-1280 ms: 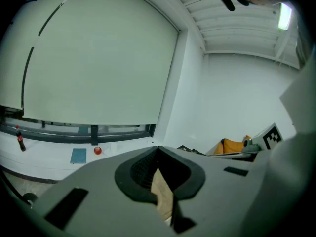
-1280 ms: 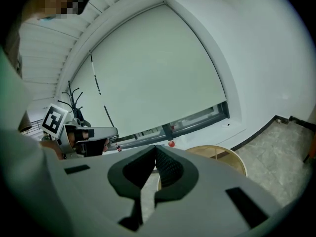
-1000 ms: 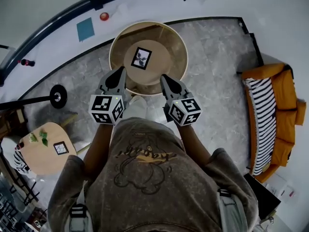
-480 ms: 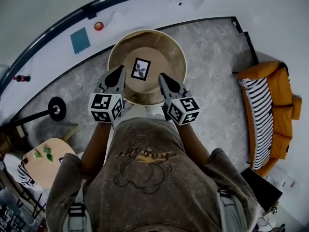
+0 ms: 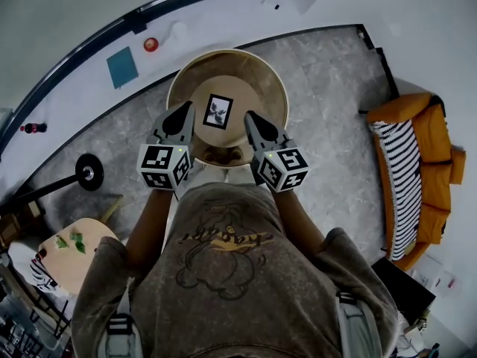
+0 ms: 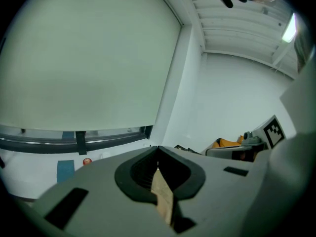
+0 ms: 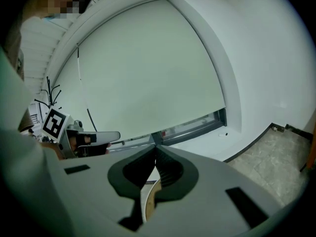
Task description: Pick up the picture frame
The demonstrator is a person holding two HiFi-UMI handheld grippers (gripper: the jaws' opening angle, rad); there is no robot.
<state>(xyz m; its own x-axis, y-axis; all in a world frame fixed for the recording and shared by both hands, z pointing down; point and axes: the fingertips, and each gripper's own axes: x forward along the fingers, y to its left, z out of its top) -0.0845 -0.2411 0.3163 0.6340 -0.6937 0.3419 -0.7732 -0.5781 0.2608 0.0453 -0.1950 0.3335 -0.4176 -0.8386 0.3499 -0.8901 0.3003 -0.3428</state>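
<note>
The picture frame (image 5: 218,112), black-edged with a white mat and a dark plant print, lies flat in the middle of a round wooden table (image 5: 257,73). In the head view my left gripper (image 5: 184,110) reaches over the table's near-left rim, just left of the frame. My right gripper (image 5: 250,118) is over the near-right rim, just right of the frame. Both are shut with nothing in them. In the left gripper view the left gripper (image 6: 158,154) has its jaws closed together, and only a sliver of tabletop shows below. The right gripper (image 7: 156,154) looks the same in the right gripper view.
An orange sofa (image 5: 436,162) with a striped cushion (image 5: 406,192) stands at the right. A small wooden side table (image 5: 63,256) is at the lower left, with a lamp base (image 5: 87,173) near it. A window wall curves behind the table.
Both grippers have moved forward together, from short of the table to over its near rim. The frame now lies closer between them. Both stay shut.
</note>
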